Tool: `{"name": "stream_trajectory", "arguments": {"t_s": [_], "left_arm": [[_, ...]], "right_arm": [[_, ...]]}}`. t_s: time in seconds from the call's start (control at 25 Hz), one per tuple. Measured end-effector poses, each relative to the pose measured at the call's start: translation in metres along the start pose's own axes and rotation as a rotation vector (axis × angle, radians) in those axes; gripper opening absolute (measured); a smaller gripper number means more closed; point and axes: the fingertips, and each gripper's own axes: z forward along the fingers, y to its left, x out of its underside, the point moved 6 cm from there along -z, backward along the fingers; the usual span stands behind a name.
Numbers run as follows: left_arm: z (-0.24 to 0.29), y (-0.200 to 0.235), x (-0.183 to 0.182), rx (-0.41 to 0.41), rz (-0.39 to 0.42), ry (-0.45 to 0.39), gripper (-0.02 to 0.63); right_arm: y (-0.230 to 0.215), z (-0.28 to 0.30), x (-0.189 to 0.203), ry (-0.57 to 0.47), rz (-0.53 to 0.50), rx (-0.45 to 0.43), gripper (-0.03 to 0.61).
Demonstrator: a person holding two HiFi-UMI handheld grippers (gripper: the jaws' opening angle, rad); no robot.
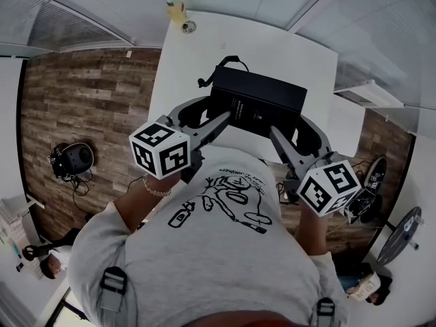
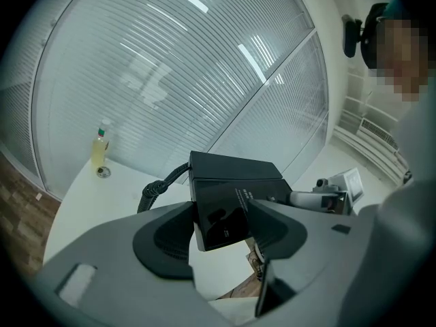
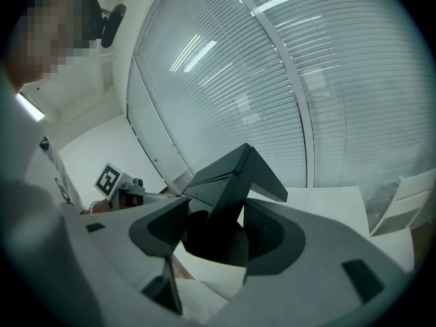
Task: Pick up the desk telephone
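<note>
Head view: looking steeply down onto the tabletop (image 1: 204,53). Gripper views: riding close behind their jaws, facing each other from either side; all three sharing the desk telephone (image 1: 257,103).

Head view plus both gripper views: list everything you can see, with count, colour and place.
desk telephone: 1, black, over the table's near part, between both grippers
cord: 1, black, off the telephone's far left corner
bottle: 1, clear with yellowish liquid, table's far left corner
table: 1, white, ahead of the person
floor: wood brown, on both sides of the table
headset-like object: 1, black, on the floor at left
left gripper: 1, grey, shut on the desk telephone's left side
right gripper: 1, grey, shut on its right side
shirt: 1, grey, printed, bottom of the head view
</note>
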Motion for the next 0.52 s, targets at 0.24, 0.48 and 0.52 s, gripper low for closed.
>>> {"name": "stream_trajectory", "arguments": {"t_s": [0.24,0.48,0.52], "left_arm": [[-0.0016,-0.0023,0.0002,0.002,-0.003,-0.007,0.242],[-0.0011,-0.0013,0.0013,0.001,-0.005,-0.009,0.242],[-0.0010,-0.0014,0.0017,0.001,-0.007,-0.008,0.242]], "right_arm": [[0.0003,-0.0022,-0.0002,-0.006,0.000,-0.006,0.236],[0.0003,-0.0017,0.0004,-0.006,0.002,-0.005,0.236],[0.0002,-0.0018,0.0006,-0.007,0.002,-0.005,0.236]]}}
